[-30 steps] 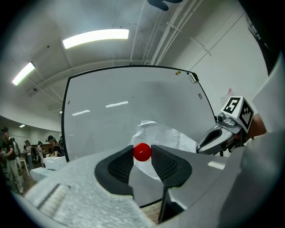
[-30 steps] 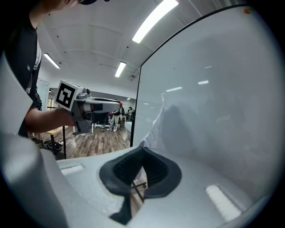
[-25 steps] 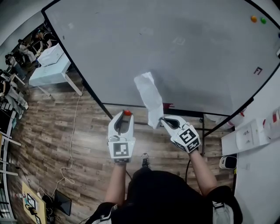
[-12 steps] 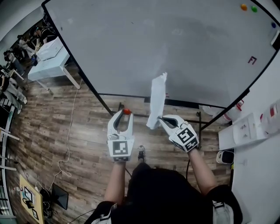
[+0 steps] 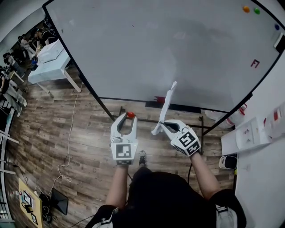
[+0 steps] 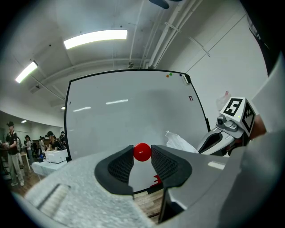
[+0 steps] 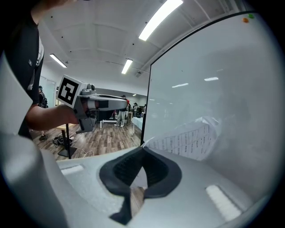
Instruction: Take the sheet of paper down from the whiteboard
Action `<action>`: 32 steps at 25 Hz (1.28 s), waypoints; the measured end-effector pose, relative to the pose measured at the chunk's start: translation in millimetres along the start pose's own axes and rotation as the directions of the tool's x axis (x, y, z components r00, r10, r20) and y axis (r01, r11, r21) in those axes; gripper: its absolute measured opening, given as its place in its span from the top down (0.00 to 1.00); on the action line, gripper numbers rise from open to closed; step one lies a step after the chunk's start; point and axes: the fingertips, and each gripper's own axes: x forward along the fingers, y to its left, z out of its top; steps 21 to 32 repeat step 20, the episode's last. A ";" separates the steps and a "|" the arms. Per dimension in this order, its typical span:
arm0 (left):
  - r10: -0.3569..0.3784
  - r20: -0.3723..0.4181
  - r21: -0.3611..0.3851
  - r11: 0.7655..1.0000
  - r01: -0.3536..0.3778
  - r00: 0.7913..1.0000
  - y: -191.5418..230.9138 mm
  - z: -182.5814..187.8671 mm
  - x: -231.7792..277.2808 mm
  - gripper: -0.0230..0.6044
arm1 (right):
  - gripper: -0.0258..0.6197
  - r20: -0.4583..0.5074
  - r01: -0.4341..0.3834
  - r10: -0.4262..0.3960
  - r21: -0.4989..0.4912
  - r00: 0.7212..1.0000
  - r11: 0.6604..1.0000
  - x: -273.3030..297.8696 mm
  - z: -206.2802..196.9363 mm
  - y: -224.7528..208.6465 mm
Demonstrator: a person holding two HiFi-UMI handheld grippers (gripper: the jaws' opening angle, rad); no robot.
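Observation:
The sheet of paper hangs free of the whiteboard, crumpled and seen nearly edge-on. My right gripper is shut on its lower corner. In the right gripper view the printed sheet rises from the closed right gripper toward the board. My left gripper is level beside it, shut on a small red round magnet. In the left gripper view the magnet sits between the tips of the left gripper.
Orange and green magnets stick at the board's top right. A red object lies on its lower rail. A light blue table and people stand far left. A white wall unit is right, a cable on the floor.
The sheet has swung from showing its face to nearly edge-on, its top drifting right. Both grippers have drawn a little back from the board, each keeping its grip.

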 end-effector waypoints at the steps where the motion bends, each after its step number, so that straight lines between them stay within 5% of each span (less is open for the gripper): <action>1: 0.000 -0.001 -0.002 1.000 0.000 1.000 1.5 0.5 0.5 0.75 | 0.96 0.001 -0.001 0.001 0.001 1.000 1.000 1.1 1.1 -0.2; 32: -0.078 0.000 0.034 0.996 0.078 0.997 0.7 1.2 29.6 0.75 | 0.96 -0.019 0.022 -0.022 0.021 1.000 1.000 12.1 -2.7 -10.0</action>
